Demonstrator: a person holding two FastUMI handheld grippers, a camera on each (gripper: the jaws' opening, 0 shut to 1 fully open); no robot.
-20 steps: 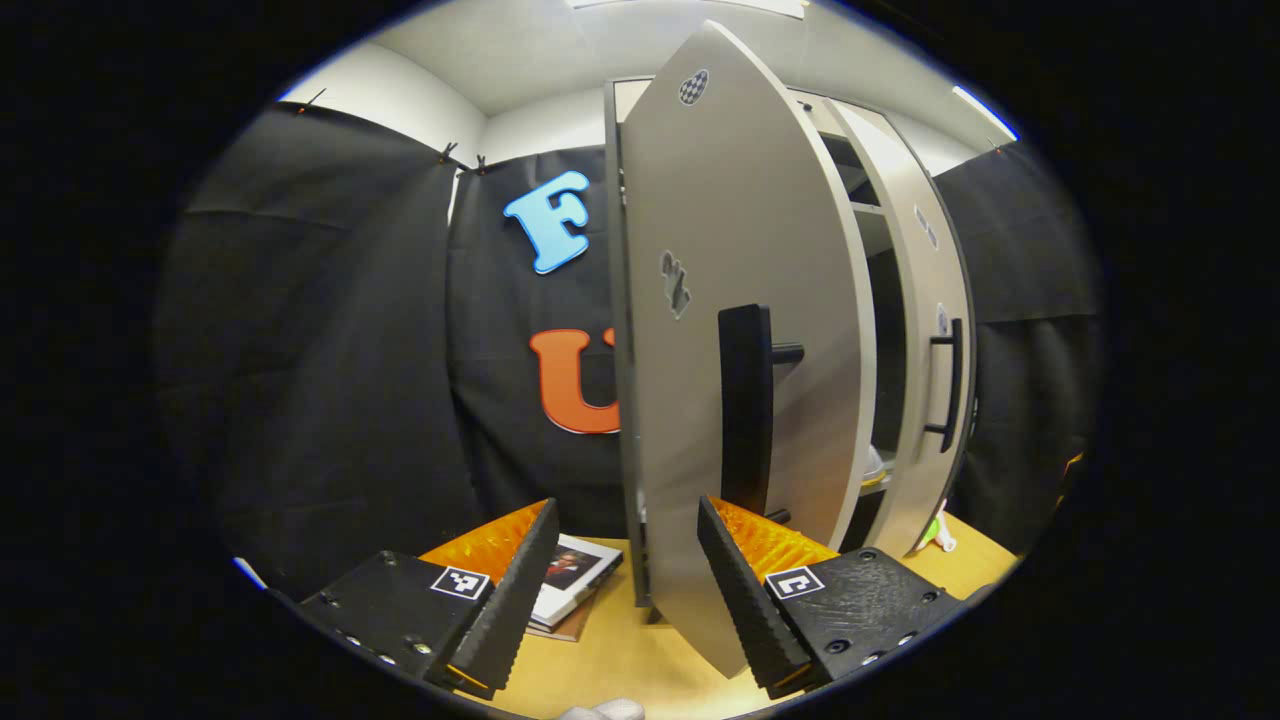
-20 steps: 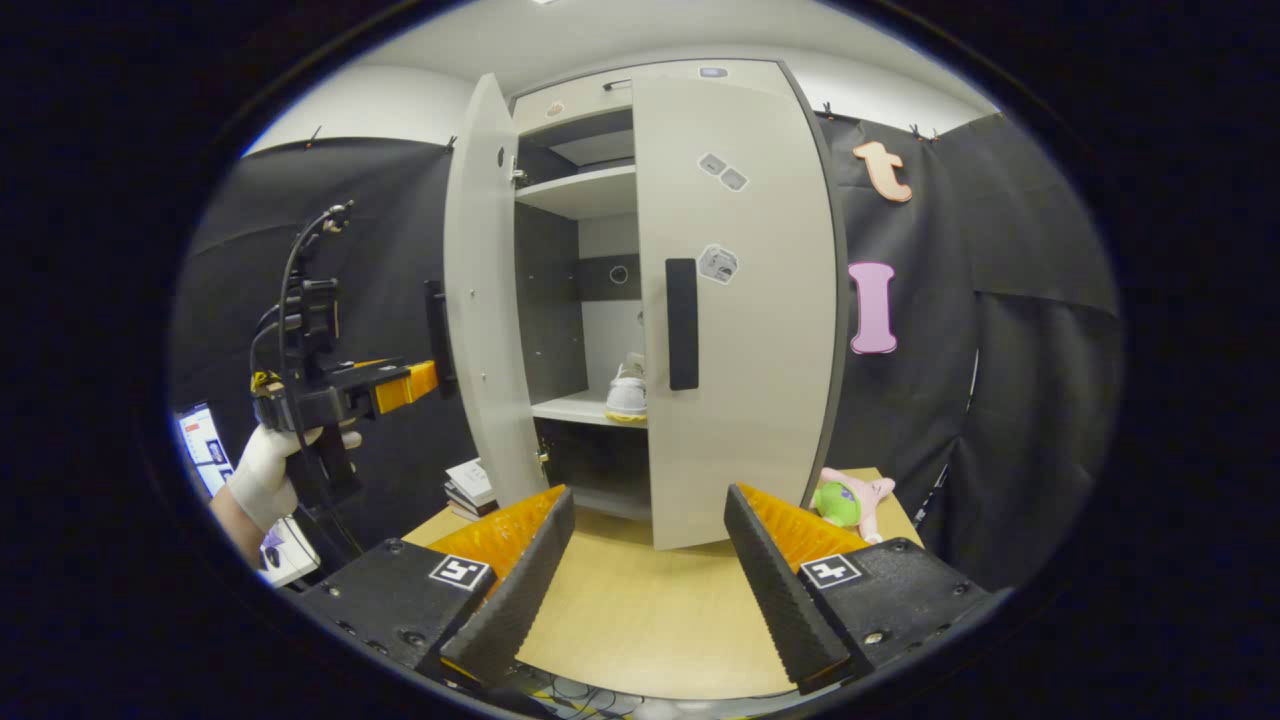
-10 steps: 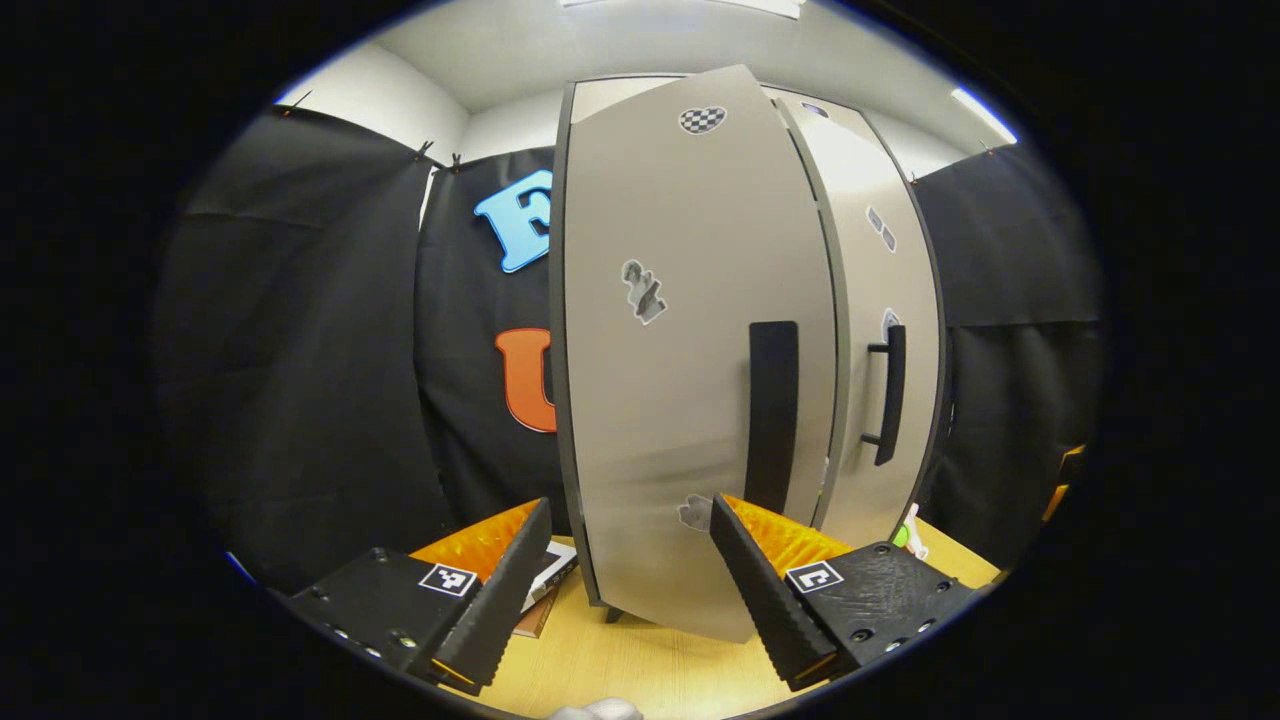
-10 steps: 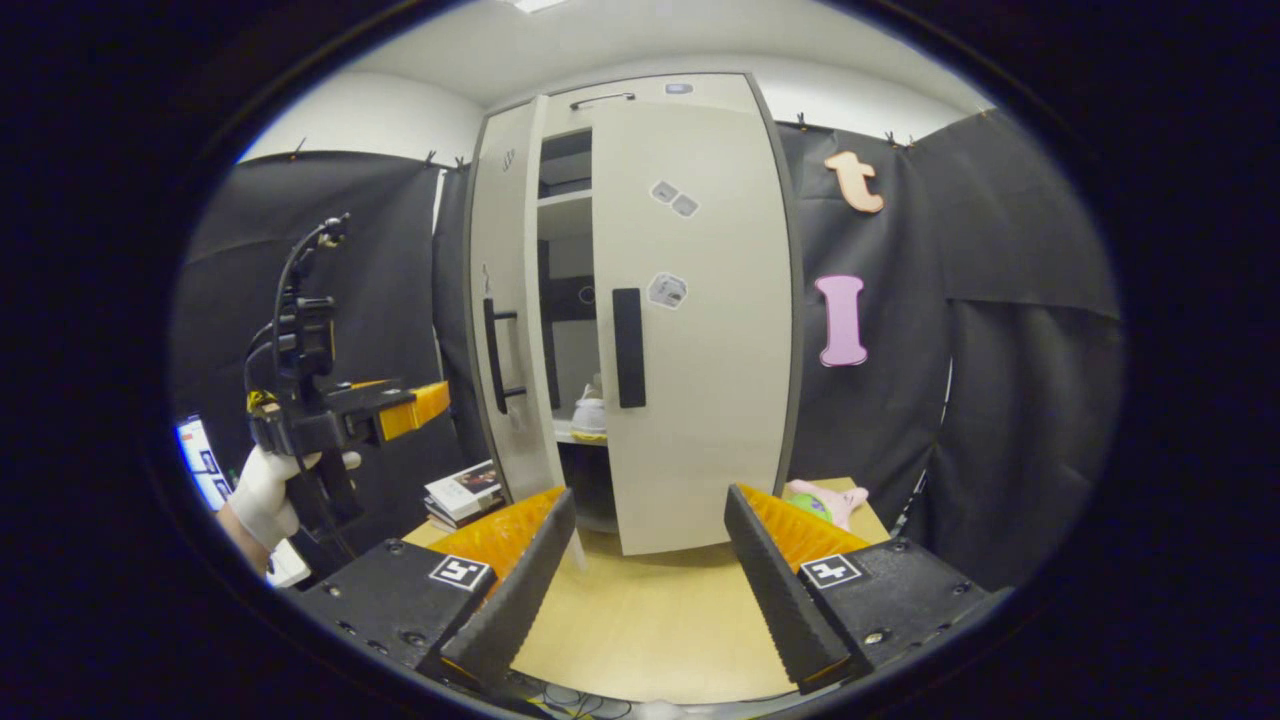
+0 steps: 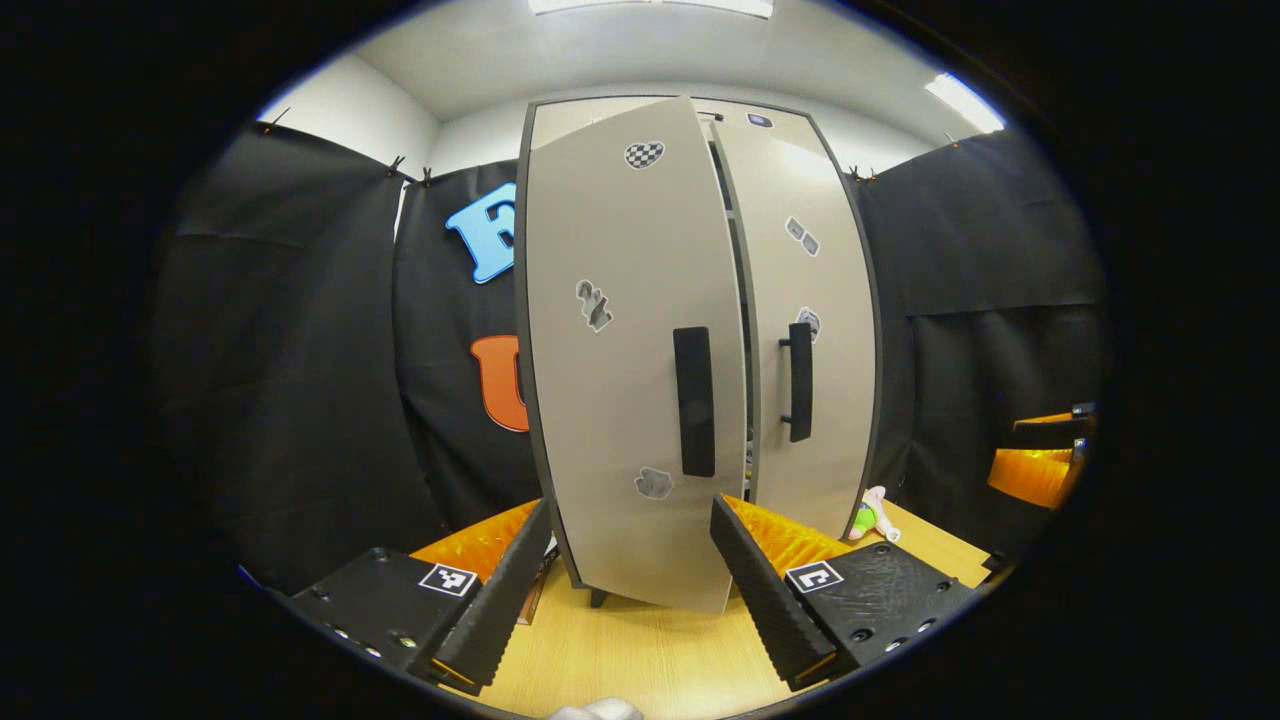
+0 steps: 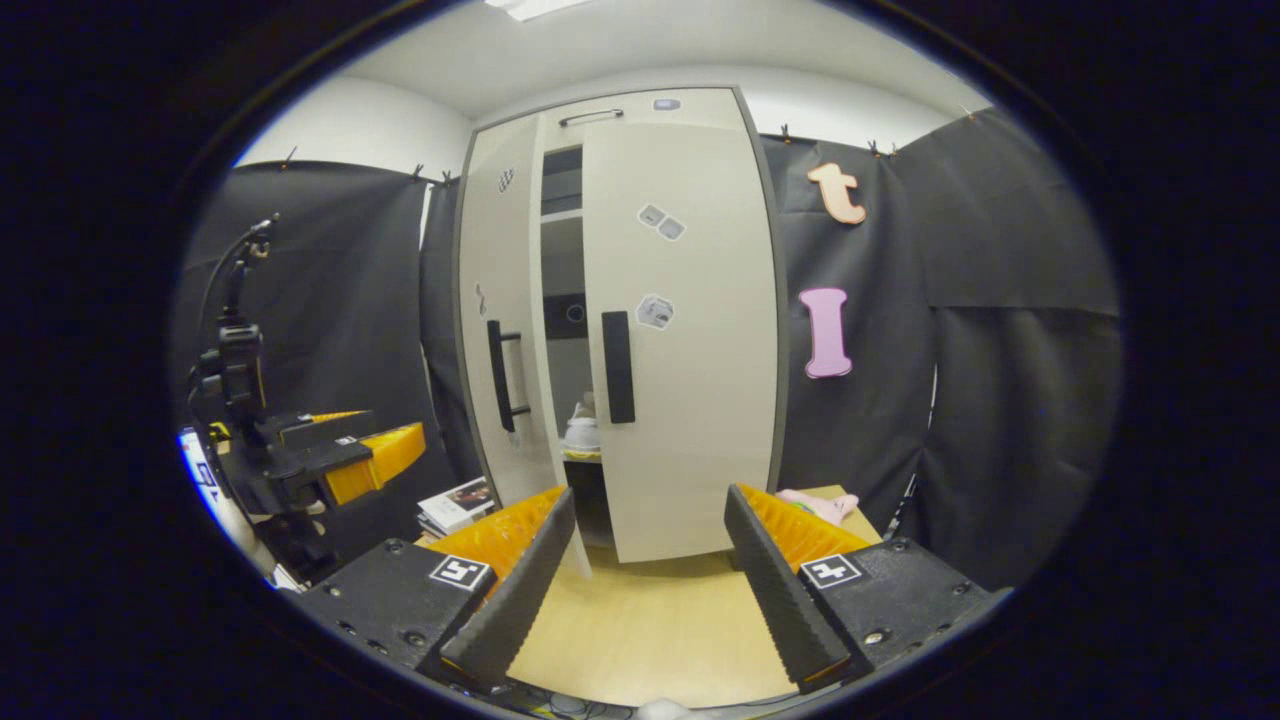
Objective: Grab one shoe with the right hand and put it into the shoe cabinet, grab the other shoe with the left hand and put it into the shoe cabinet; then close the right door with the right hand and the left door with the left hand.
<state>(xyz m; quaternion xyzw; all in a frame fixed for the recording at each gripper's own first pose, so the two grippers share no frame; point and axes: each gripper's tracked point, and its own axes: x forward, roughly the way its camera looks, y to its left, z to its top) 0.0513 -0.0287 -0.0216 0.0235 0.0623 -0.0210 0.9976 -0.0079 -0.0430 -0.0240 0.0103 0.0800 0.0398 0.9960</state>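
Closing the doors is the step in hand. Both doors of the shoe cabinet stand slightly ajar. Through the gap between the left door and the right door, one shoe rests on a cabinet shelf. The left gripper and the right gripper hang before the cabinet, jaws spread, grasping nothing. Next move, by judgement: press each door flush.

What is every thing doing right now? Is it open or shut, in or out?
Left door: nearly shut, a gap left.
Right door: shut or almost, not surely flush.
Shoe: inside the cabinet, on a shelf.
Left gripper: jaws open, holding nothing.
Right gripper: jaws open, holding nothing.
Plush toy: lying on the table.
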